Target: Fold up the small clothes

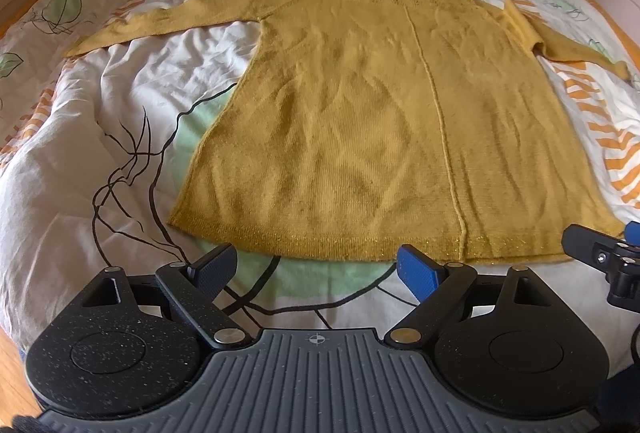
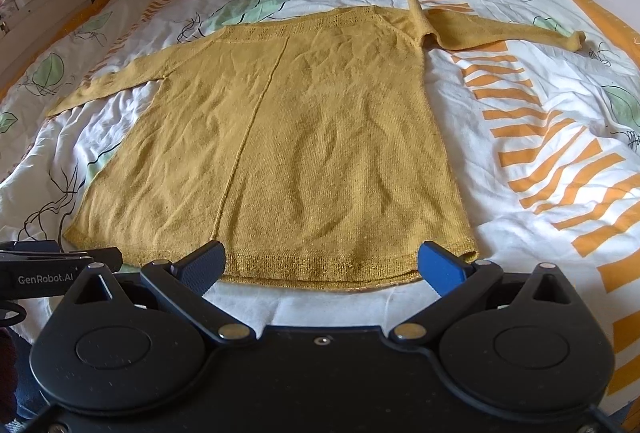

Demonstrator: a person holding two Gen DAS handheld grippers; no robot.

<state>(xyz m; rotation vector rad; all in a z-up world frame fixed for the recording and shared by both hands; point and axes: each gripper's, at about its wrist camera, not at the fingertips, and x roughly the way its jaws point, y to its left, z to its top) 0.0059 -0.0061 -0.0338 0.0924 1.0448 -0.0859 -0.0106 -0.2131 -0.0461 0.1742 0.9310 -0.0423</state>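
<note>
A mustard-yellow knitted sweater (image 1: 360, 105) lies flat, sleeves spread, on a white bed cover printed with green leaves and orange stripes (image 1: 120, 121). The left tongs (image 1: 316, 269) stand wide apart at its left hem, clamping nothing. The right tongs (image 2: 320, 265) gape likewise, empty, over the right hem.

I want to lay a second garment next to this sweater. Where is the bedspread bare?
The widest bare patch of bedspread lies right of the yellow sweater, below its right sleeve. A smaller patch sits under the left sleeve, beside the body. The near strip along the hem is crowded: both open grippers' fingers hover there.
</note>
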